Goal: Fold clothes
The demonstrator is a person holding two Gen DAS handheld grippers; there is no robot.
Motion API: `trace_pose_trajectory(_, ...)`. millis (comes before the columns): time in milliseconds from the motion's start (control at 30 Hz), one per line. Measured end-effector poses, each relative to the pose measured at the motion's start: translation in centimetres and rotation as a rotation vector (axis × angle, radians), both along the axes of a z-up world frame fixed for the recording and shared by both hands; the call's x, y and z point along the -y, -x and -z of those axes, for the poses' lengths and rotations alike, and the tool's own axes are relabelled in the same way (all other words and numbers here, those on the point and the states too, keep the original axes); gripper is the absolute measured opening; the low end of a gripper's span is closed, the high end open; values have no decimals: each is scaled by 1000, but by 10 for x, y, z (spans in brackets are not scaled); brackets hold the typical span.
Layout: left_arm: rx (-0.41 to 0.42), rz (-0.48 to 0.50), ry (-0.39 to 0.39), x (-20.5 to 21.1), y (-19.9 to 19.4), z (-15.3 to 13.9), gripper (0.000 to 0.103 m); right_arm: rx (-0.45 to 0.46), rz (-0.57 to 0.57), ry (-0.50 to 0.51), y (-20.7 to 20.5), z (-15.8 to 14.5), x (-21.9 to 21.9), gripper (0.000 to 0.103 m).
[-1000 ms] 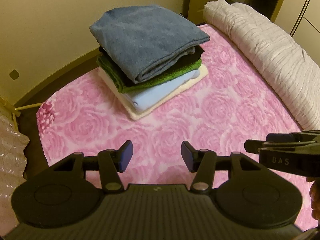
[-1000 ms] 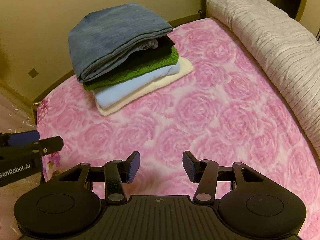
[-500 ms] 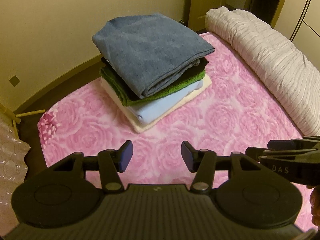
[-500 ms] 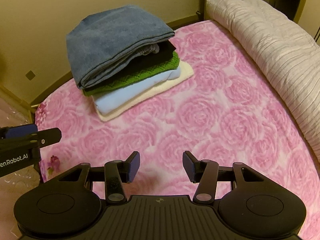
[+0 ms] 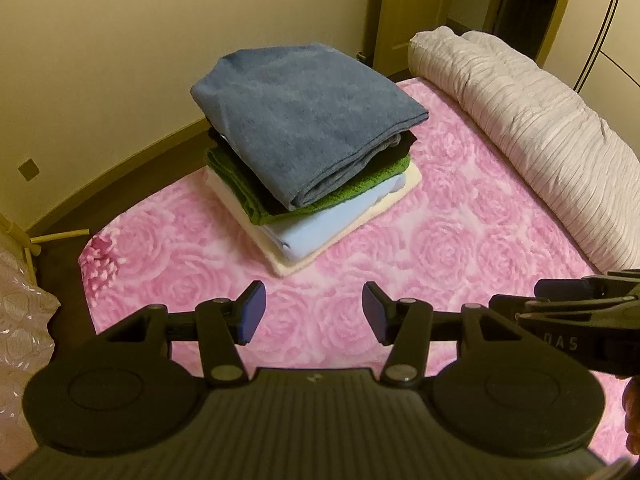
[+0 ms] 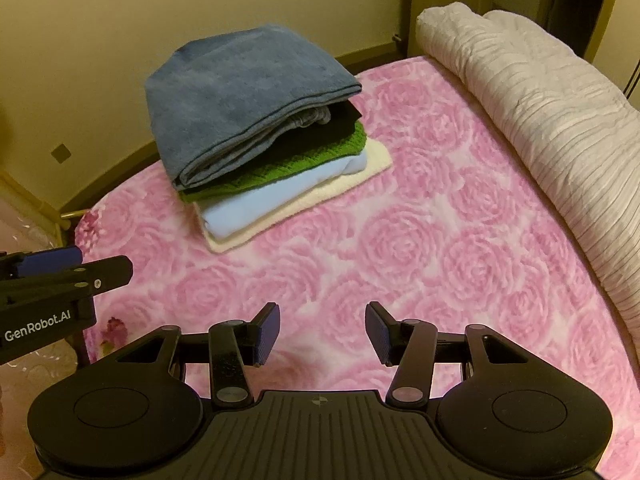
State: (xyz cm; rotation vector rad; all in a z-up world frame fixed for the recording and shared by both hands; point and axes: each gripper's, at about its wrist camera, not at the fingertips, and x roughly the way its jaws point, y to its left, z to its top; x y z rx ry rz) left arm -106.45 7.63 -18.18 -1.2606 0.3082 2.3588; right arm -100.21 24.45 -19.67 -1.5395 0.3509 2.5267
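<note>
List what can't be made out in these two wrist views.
- Black layer in the stack: both views, the blue-grey towel covers it, so what garment it is stays hidden.
- White quilt: both views, far end cut off by the right edge.
- Right gripper: in the left wrist view, mostly beyond the right edge.
- Any unfolded clothes: none in frame.

Five folded garments [image 5: 308, 136] stacked, one rolled duvet [image 5: 532, 132], two grippers [image 5: 312, 312]

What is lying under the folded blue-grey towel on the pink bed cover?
Under the blue-grey towel lie a black garment, a green knit, a light blue cloth and a cream cloth. Only their edges show; the rest is covered.
</note>
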Motion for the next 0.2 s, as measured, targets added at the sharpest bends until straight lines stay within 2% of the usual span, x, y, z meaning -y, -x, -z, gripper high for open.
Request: trace_pose_trajectory(200,-54,12,-17,8,-8,-14,50,-13,-7,-16,-7,-10,14,51)
